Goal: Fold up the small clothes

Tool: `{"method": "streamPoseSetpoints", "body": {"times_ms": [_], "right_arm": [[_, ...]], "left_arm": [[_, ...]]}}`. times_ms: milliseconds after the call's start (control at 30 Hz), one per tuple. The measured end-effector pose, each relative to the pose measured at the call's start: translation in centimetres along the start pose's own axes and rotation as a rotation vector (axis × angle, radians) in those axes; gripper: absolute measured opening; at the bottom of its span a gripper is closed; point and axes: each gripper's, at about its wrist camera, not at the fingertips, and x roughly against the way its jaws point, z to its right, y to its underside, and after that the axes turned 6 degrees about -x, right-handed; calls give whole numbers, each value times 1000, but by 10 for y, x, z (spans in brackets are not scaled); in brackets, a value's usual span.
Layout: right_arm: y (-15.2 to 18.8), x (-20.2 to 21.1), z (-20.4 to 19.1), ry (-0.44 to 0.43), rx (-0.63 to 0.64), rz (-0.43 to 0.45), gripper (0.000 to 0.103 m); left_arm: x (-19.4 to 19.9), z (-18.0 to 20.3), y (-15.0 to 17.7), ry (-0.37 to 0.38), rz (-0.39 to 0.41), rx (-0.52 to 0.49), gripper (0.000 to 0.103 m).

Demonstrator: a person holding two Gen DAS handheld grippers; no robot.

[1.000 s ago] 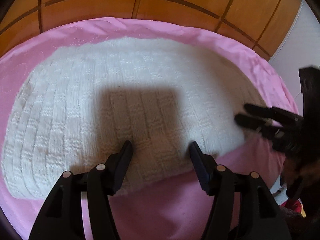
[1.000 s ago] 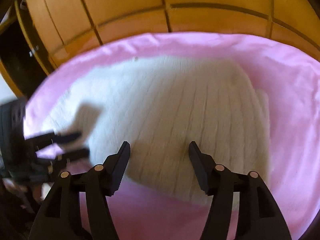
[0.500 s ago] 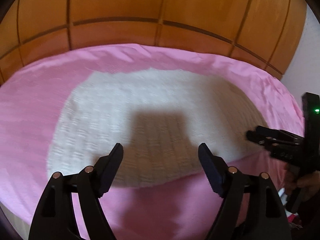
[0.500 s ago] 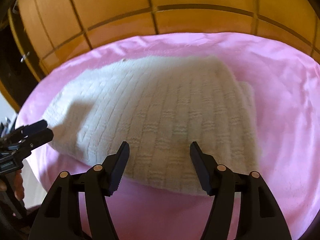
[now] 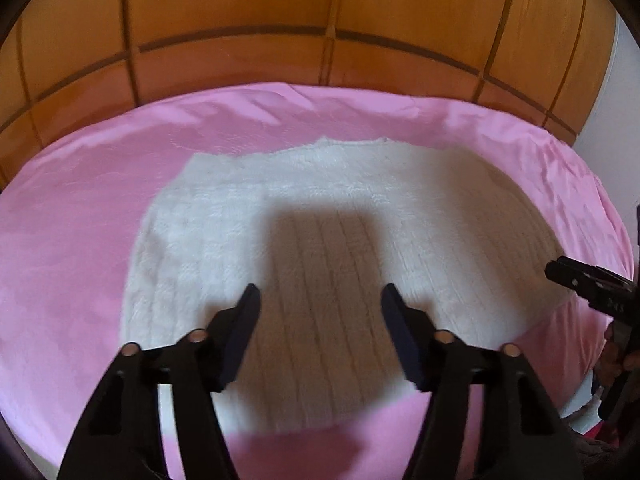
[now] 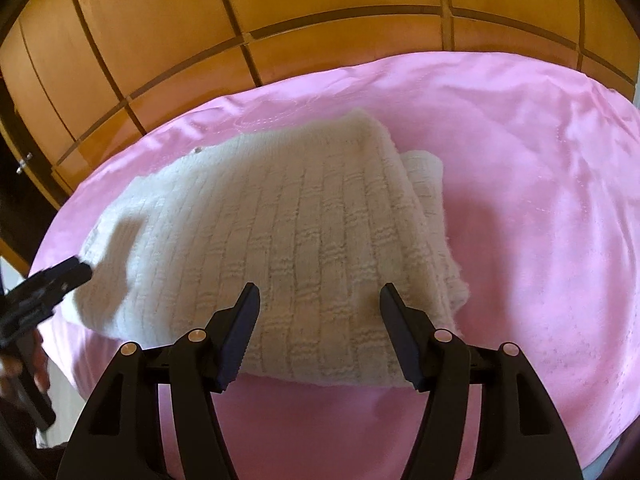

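A white knitted garment (image 5: 340,216) lies folded flat on a pink bedsheet (image 5: 64,240). It also shows in the right wrist view (image 6: 304,216), with a folded layer sticking out at its right side. My left gripper (image 5: 318,296) is open and empty, held above the garment's near edge. My right gripper (image 6: 318,294) is open and empty, above the garment's near right part. The right gripper shows at the right edge of the left wrist view (image 5: 588,284). The left gripper shows at the left edge of the right wrist view (image 6: 44,284).
A wooden panelled wall (image 5: 320,20) stands behind the bed and also shows in the right wrist view (image 6: 280,8). The pink bedsheet (image 6: 540,200) stretches wide to the right of the garment. A white wall strip (image 5: 616,100) is at the far right.
Both grippers have pulled back and up from the garment, so it looks smaller and farther. Both stay open. The garment has not moved.
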Motion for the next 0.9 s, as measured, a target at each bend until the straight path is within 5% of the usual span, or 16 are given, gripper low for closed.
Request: {"method": "streamPoseSetpoints", "body": {"times_ms": [167, 333, 400, 433, 467, 667, 900], "right_arm": [[0, -2, -3, 4, -5, 3, 62], [2, -6, 0, 8, -15, -6, 62], [2, -7, 1, 5, -17, -8, 62], [2, -9, 2, 5, -15, -10, 62], [2, -10, 2, 5, -13, -12, 62], [0, -9, 1, 4, -14, -2, 62], [3, -19, 1, 18, -4, -16, 62]], "left_arm": [[-37, 1, -34, 73, -43, -2, 50], [-75, 9, -55, 76, -77, 4, 57], [-85, 18, -59, 65, -76, -55, 38], [-87, 21, -61, 61, -73, -73, 14], [-87, 22, -62, 58, -70, -83, 7], [-76, 23, -79, 41, -7, -86, 4], [-106, 18, -67, 6, -56, -29, 5]]}}
